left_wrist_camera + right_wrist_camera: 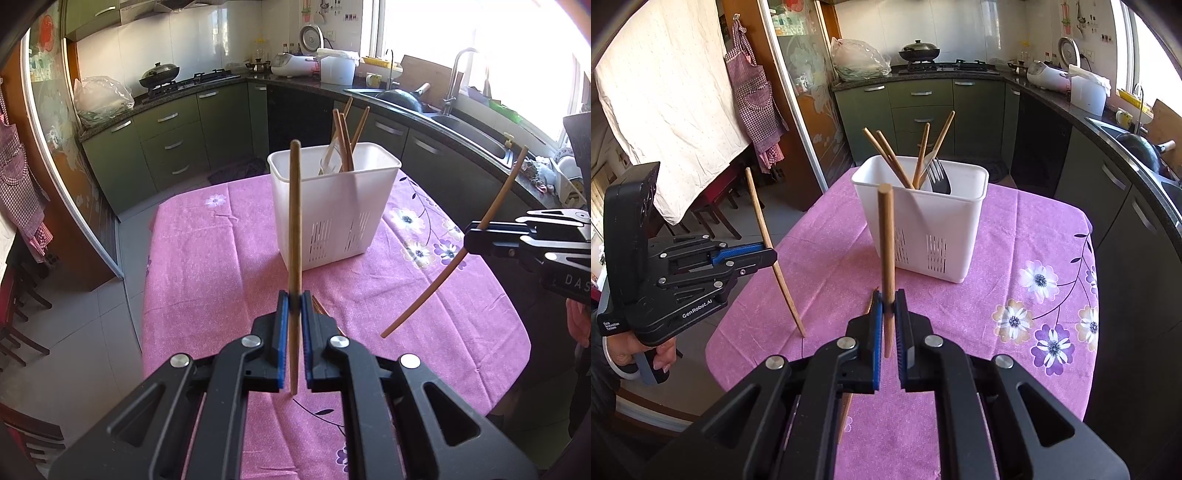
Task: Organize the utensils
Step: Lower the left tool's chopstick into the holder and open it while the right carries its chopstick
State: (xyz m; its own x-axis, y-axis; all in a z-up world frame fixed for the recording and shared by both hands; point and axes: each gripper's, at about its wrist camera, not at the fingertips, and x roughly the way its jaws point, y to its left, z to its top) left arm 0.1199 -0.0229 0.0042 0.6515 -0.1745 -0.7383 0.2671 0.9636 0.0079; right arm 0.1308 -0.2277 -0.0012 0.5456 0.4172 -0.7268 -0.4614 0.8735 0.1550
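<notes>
Both grippers clamp one chopstick each, left gripper [294, 301] and right gripper [888, 304], white holder [334, 206] at 12 o'clock on the pink tablecloth [207, 258], so lift each tip above the rim, then release one at a time.

Both cameras look down along their own fingers at the white utensil holder [334, 206] on the pink tablecloth [207, 258], near it. The left view faces the sink side, the right view the stove side; each catches the other gripper.
</notes>
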